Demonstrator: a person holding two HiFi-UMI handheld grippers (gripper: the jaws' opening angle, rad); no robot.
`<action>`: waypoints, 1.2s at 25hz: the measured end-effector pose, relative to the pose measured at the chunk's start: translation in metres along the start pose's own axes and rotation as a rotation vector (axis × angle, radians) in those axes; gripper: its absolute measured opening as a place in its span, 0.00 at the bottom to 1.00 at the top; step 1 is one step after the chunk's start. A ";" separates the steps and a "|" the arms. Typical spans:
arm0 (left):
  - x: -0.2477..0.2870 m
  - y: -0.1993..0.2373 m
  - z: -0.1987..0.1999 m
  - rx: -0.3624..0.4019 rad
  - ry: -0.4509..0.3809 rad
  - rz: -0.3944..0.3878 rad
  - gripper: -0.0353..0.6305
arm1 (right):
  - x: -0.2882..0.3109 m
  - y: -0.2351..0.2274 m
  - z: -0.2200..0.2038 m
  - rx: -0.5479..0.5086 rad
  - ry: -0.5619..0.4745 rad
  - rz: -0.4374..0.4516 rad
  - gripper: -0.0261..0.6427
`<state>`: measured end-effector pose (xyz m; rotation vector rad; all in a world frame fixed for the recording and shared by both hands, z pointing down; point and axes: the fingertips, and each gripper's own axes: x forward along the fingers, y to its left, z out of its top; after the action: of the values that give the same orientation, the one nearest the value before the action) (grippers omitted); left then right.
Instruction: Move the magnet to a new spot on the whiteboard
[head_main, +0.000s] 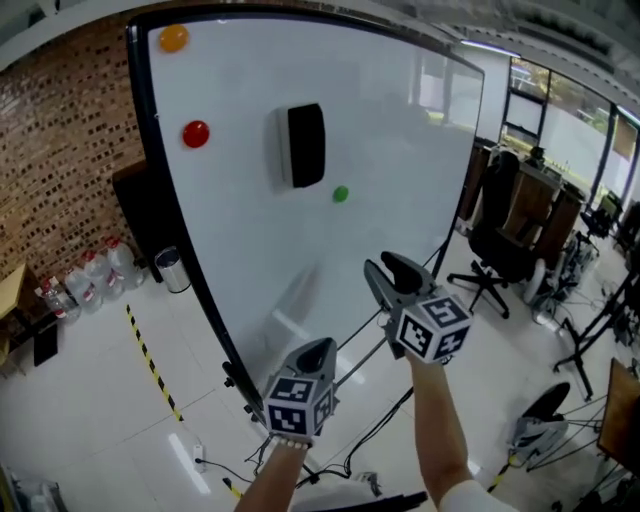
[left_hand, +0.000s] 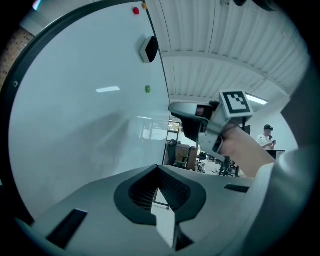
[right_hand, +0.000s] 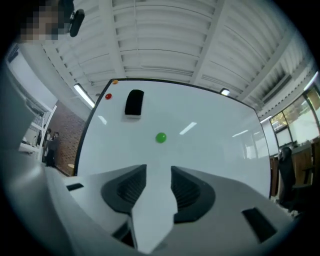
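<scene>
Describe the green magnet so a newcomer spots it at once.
Find the big whiteboard, then the black eraser stuck on it. The green magnet sits just below and to the right of it. It is the only green dot; the red magnet and orange magnet are up near the top-left corner.

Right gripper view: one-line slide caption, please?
Right gripper, jaws open and empty, facing the whiteboard with its green magnet, red magnet, orange magnet and eraser.
</scene>
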<state>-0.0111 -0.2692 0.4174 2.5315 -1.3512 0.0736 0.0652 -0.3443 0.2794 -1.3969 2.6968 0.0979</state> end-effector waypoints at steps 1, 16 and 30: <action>0.004 0.000 0.000 -0.002 0.000 0.006 0.04 | 0.012 -0.003 0.012 -0.023 -0.008 0.014 0.35; 0.019 0.018 0.003 -0.028 -0.027 0.097 0.04 | 0.102 0.007 0.074 -0.219 -0.044 0.123 0.31; 0.022 0.019 0.003 -0.027 -0.034 0.101 0.04 | 0.106 0.008 0.073 -0.191 -0.042 0.155 0.23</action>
<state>-0.0150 -0.2979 0.4223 2.4523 -1.4826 0.0318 0.0025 -0.4175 0.1939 -1.2105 2.8195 0.4024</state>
